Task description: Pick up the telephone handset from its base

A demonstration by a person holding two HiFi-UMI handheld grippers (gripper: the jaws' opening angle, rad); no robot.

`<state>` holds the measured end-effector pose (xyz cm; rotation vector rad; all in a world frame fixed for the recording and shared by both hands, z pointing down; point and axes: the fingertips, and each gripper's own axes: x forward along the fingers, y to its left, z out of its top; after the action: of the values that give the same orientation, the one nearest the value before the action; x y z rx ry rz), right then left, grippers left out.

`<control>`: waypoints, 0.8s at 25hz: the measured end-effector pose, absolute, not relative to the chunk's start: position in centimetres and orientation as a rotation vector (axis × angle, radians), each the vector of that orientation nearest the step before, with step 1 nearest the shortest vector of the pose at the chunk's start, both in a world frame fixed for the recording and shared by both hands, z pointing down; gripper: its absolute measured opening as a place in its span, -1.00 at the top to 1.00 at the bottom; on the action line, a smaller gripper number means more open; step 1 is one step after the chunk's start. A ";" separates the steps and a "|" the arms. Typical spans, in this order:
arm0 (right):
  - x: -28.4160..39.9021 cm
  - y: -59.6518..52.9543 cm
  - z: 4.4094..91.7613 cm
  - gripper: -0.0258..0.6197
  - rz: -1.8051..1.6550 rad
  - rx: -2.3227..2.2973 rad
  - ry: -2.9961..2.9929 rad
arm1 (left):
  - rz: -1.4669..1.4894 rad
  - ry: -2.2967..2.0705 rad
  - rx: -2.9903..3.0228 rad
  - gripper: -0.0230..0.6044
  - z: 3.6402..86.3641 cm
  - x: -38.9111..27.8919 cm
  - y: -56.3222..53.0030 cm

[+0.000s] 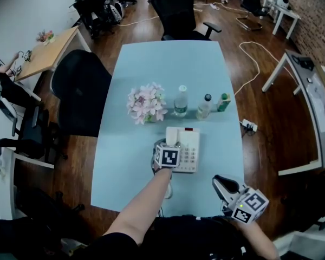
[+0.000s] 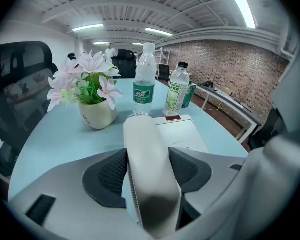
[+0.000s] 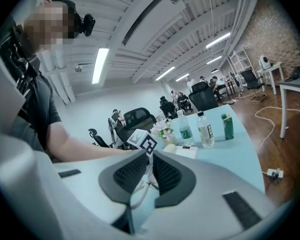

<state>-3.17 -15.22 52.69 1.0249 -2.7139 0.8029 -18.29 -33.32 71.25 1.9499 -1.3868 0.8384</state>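
Note:
A white telephone base with a keypad sits on the pale blue table, toward the near edge. Its white handset lies in the cradle on the base's left side. My left gripper points down over it. In the left gripper view the left gripper is open, with one dark pad on each side of the handset's middle. My right gripper hovers at the near right edge of the table, apart from the phone, jaws together and nothing held. In the right gripper view the right gripper looks toward the phone.
Behind the phone stand a pot of pale pink flowers, two clear water bottles and a green carton. The phone's coiled cord hangs off the near edge. Black office chairs stand at the table's left and far end.

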 end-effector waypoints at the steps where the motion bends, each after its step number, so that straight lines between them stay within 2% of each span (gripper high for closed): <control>1: -3.2 -15.1 52.7 0.75 0.799 1.030 -2.711 | 0.829 -1.388 1.940 0.11 71.5 -18.4 -33.3; 13: -2.1 -13.1 52.1 0.75 0.770 1.102 -2.700 | 0.766 -1.399 1.892 0.17 71.4 -18.3 -33.0; 20: -1.2 -12.3 51.4 0.75 0.746 1.082 -2.728 | 0.741 -1.441 1.957 0.19 68.2 -18.3 -32.6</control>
<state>-1.18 -12.25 51.42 1.0820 -2.7281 0.7460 -18.33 -32.62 68.22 1.9568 -1.4408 0.7408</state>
